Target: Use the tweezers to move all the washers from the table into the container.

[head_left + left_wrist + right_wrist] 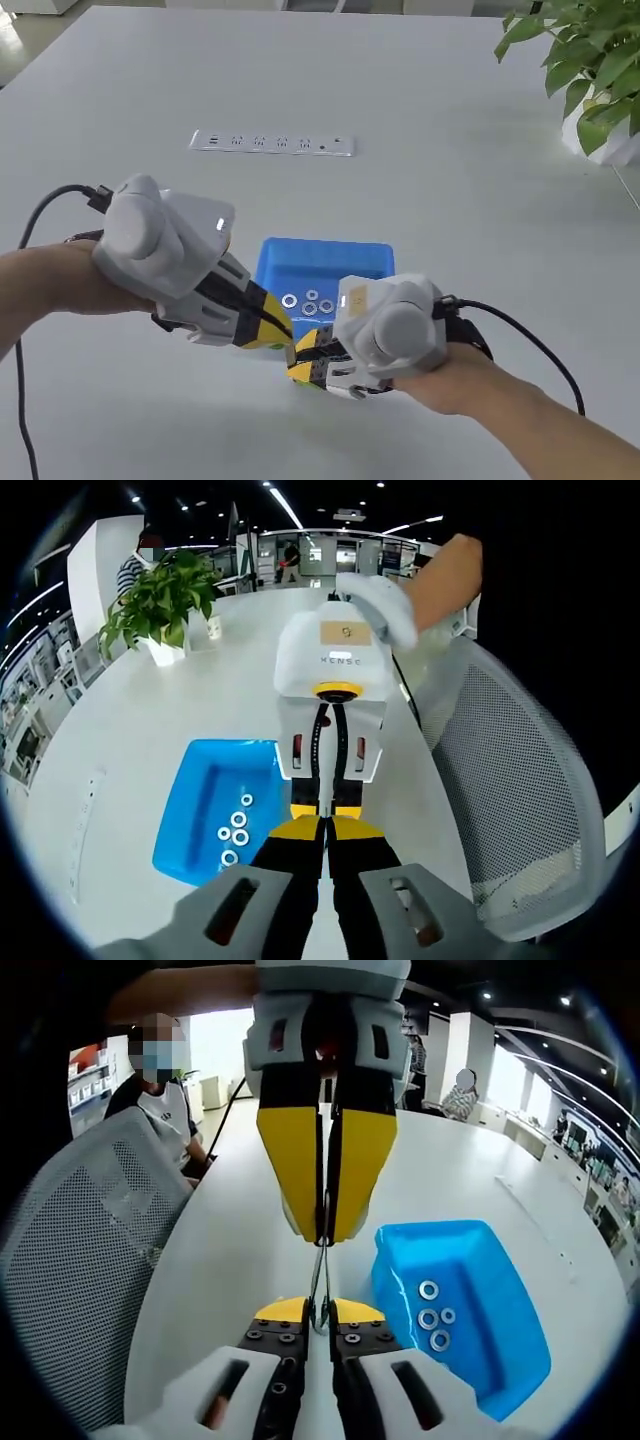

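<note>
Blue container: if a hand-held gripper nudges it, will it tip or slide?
Probably slides: the blue container looks low, wide and thin-walled on a smooth table. Likely light; only a few small washers weigh it down.

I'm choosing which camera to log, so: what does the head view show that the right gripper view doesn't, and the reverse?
Head view's extras: a leafy plant and the hand holding the right gripper. Right gripper view's extras: the tweezers, clamped by both grippers' fingers, and a mesh chair. Shared: the left gripper, the blue container and its four washers.
</note>
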### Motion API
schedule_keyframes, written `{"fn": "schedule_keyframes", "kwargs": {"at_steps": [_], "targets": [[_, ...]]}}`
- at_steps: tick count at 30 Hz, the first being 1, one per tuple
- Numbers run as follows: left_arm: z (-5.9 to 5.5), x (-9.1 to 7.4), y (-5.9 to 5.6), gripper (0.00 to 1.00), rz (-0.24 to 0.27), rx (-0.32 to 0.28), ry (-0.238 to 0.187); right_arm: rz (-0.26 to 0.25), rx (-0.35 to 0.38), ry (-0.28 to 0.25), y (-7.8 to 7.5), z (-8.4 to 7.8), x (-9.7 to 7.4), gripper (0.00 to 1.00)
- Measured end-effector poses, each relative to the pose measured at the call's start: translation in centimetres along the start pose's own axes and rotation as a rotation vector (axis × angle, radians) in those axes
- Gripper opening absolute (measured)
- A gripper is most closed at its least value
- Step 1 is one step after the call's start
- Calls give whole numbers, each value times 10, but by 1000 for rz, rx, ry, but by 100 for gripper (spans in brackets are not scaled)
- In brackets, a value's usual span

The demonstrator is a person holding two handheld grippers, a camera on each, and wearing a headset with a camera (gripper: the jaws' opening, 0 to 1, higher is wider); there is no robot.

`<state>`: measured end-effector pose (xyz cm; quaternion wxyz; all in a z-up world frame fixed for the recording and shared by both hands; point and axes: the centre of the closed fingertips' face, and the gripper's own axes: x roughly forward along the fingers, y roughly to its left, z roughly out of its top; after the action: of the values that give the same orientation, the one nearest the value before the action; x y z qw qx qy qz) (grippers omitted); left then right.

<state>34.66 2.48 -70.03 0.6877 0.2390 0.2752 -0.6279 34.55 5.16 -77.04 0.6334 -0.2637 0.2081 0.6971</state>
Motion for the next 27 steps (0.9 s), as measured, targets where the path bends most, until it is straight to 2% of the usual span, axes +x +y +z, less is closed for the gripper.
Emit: {"fn": "schedule_keyframes", "kwargs": {"at_steps": [6,14,27], "targets": [[-1,1,-1,5,-5,-9,8,-2,-7,5,1,0,0,6],[-7,3,-1,6,-2,-11,41,-6,-12,4,1,1,0,6],[-6,-8,2,17,54,-55,0,1,-17,4,3,3,-1,6]]}}
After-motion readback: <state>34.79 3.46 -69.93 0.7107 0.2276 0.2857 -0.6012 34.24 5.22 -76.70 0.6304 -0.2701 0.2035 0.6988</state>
